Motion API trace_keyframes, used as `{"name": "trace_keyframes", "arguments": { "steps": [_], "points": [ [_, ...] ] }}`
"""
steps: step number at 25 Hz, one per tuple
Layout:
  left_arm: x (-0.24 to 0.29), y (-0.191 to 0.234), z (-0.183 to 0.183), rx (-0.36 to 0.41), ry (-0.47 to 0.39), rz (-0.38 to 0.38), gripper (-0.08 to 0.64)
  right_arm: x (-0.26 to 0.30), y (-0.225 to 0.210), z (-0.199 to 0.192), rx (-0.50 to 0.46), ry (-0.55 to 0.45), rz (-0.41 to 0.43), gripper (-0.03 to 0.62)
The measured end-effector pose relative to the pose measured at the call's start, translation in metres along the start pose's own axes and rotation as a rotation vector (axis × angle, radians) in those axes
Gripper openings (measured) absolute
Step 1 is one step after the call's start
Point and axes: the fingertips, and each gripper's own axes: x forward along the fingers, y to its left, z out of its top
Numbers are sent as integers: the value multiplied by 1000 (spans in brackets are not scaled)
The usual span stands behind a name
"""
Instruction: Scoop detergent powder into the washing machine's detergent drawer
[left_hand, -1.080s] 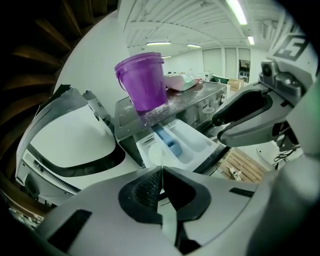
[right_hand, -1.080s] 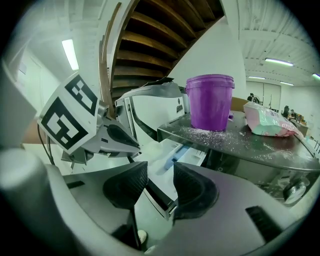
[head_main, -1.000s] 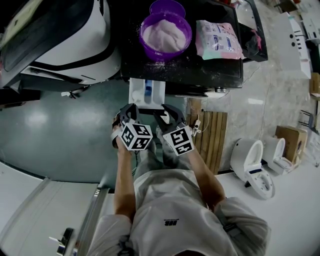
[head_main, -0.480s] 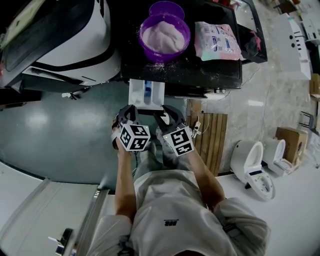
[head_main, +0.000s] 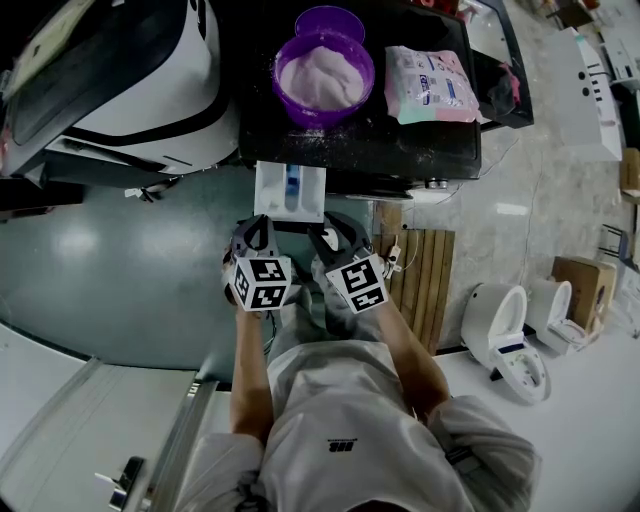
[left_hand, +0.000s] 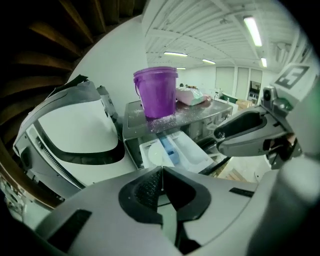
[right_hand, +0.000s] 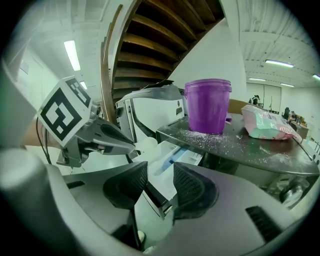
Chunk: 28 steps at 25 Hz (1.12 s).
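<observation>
The detergent drawer is standing pulled out, just below the purple powder tub. My left gripper, jaws pressed together on nothing, is easing back from it. My right gripper is waiting alongside, jaws parted and empty. I'm judging scooping comes next.

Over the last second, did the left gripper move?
Yes, slightly. The left gripper has pulled back from the white drawer, toward the person.
</observation>
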Motion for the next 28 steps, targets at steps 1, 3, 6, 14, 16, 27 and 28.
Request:
{"name": "trace_keyframes", "arguments": {
  "steps": [1, 3, 6, 14, 16, 27, 28],
  "points": [
    [-3, -1, 5, -28, -34, -9, 17, -1, -1, 3, -4, -5, 0, 163],
    [-11, -1, 15, -70, -102, -22, 17, -3, -3, 9, -14, -17, -3, 162],
    [-23, 2, 32, -120, -190, -31, 17, -6, -9, 19, -31, -36, -6, 163],
    [-43, -4, 54, -180, -259, -33, 17, -19, -27, 43, -107, -88, 13, 158],
    [-44, -7, 59, -171, -260, -34, 17, -20, -30, 48, -111, -95, 28, 158],
    [-49, -13, 81, -198, -288, 30, 17, -17, -44, 57, -126, -107, 99, 155],
    [-49, -14, 83, -203, -294, 32, 17, -17, -44, 58, -128, -109, 100, 153]
  ]
}}
